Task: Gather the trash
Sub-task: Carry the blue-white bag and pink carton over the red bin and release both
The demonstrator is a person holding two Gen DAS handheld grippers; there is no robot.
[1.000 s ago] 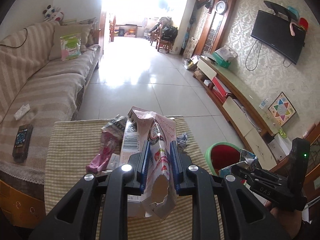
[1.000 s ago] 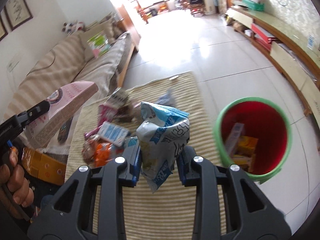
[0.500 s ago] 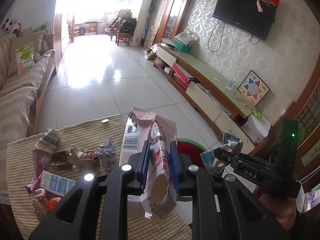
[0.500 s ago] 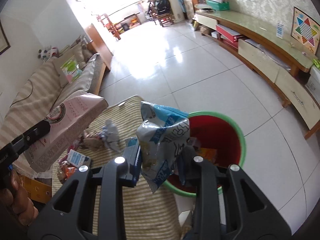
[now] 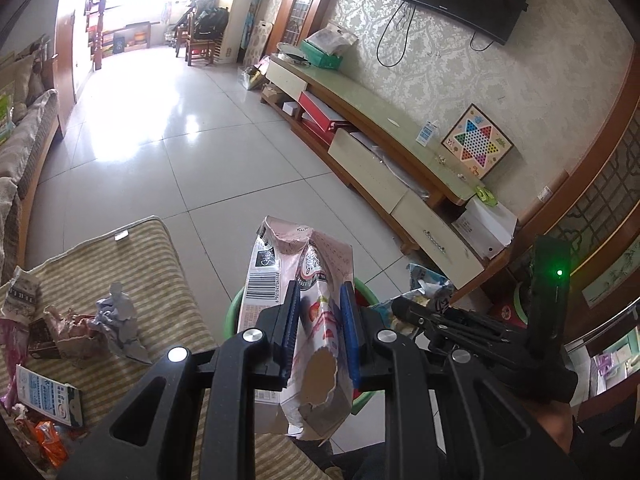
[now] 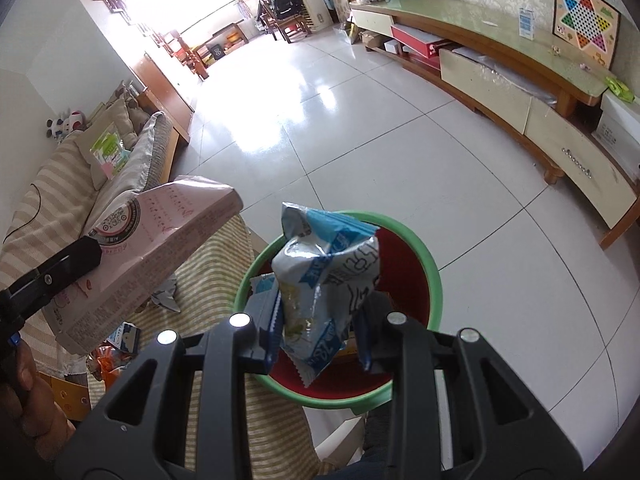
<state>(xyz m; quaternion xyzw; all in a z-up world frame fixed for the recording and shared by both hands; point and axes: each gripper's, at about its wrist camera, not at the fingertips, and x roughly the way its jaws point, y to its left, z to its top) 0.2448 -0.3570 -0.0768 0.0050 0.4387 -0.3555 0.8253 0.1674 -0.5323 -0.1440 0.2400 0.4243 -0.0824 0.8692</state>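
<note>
Left wrist view: the left gripper (image 5: 319, 330) tilts downward, its blue pads clamped on a torn pink carton (image 5: 308, 316) that stands upright between them, with a ragged hole near its lower end. Behind the carton shows the green rim of the trash bin (image 5: 234, 308), mostly hidden by it. To the right, the right gripper (image 5: 404, 306) reaches in from the side, held by a hand (image 5: 556, 428) at the lower right, with a blue-and-white snack bag (image 5: 426, 286) at its tip. On the left lies a striped cloth (image 5: 132, 272) carrying loose litter: a crumpled grey wrapper (image 5: 118, 320), a small blue-and-white box (image 5: 50, 398) and orange scraps (image 5: 48, 444) at the edge.

Right wrist view: the right gripper (image 6: 318, 328) also points downward, directly above the mouth of the trash bin (image 6: 434, 280), a green-rimmed pail with a red inside. Its pads are closed on the blue-and-white snack bag (image 6: 326, 276), which hangs over the opening. Inside the bin some packaging shows past the bag, too hidden to tell more. At the left, the left gripper (image 6: 86, 254) comes in from the edge, gripping the pink carton (image 6: 160, 248) tilted above the striped cloth (image 6: 208, 276), just beside the bin's rim. A hand (image 6: 28, 400) shows at the lower left corner.
</note>
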